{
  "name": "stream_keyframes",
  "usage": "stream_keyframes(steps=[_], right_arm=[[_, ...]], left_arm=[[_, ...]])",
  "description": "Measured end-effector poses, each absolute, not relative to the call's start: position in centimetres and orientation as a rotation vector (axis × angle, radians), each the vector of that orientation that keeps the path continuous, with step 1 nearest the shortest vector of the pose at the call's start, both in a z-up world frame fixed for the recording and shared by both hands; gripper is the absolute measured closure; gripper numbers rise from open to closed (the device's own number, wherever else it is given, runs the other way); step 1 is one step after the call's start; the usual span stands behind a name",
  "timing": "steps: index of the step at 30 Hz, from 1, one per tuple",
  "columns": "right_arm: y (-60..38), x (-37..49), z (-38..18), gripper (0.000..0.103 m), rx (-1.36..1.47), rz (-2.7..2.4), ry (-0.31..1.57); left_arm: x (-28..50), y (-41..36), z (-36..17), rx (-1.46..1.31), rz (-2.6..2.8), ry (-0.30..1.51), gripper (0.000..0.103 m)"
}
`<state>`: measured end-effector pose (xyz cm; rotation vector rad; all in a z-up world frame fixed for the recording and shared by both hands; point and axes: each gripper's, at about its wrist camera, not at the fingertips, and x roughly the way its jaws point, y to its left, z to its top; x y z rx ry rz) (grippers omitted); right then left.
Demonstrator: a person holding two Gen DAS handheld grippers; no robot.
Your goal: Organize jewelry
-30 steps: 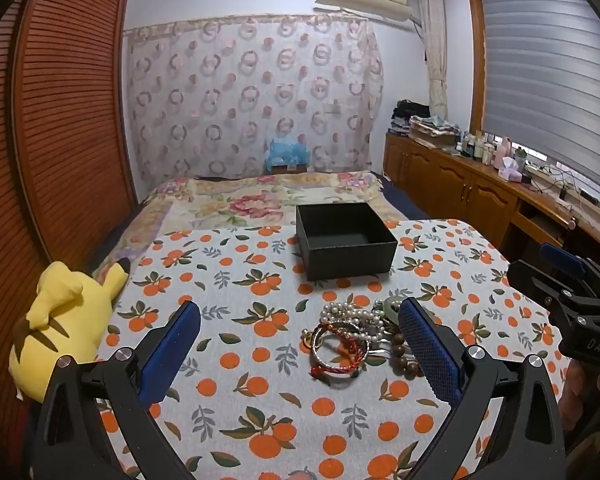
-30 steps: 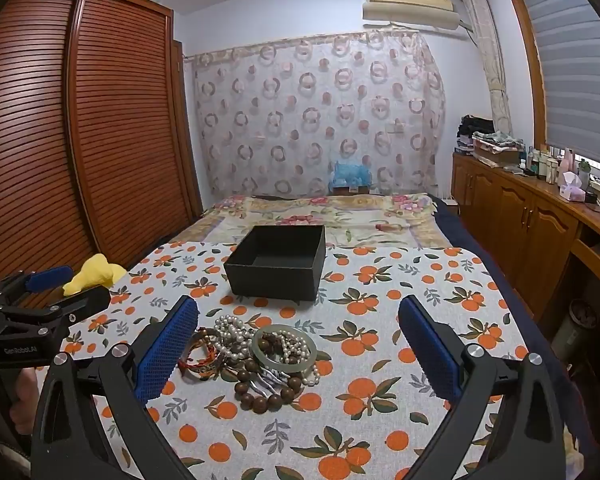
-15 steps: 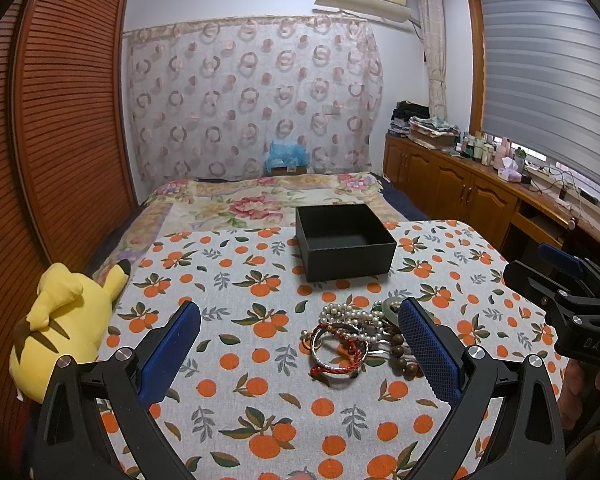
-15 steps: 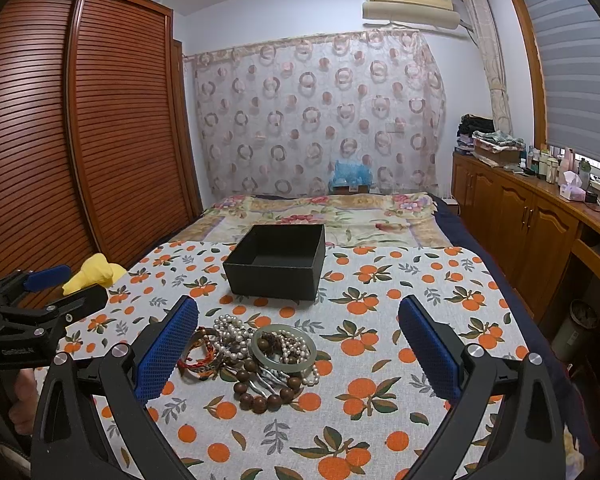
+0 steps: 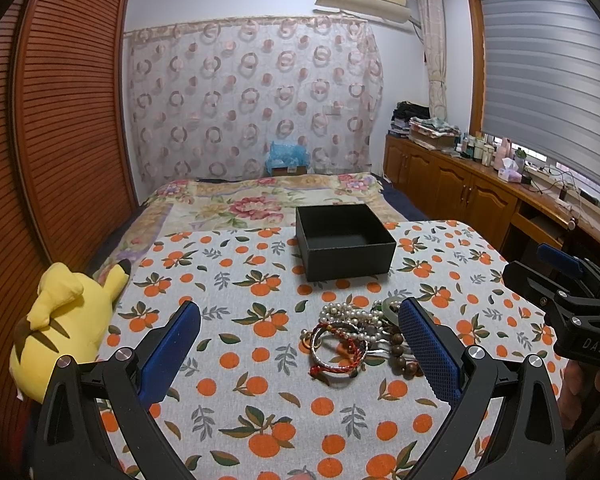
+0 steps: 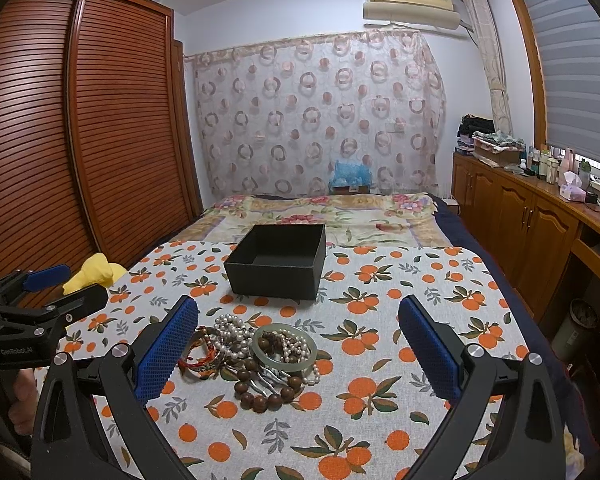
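Note:
A pile of jewelry lies on the orange-print cloth: a red cord bracelet with metal bangles, a pearl strand, a pale green jade bangle and a brown wooden bead bracelet. An empty black open box stands behind the pile, also in the right wrist view. My left gripper is open and empty, above the cloth just short of the pile. My right gripper is open and empty, over the near side of the pile.
A yellow plush toy lies at the cloth's left edge. A wooden slatted wardrobe stands on the left. Wooden cabinets with bottles and tissues run along the right wall. A floral bedspread lies behind the box.
Both grippers have barely shifted; the view of the pile and box is nearly the same. Both stay open and empty.

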<state>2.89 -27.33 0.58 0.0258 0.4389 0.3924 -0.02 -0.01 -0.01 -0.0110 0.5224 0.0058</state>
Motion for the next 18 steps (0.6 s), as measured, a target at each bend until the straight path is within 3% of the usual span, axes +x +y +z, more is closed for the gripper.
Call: stream_keyframes(steps=[18], right_arm=[[-27.12, 3.04, 0.72, 0.002, 0.023, 0.39, 0.437]], left_arm=[[-0.04, 0.0, 0.0, -0.011, 0.006, 0.522, 0.007]])
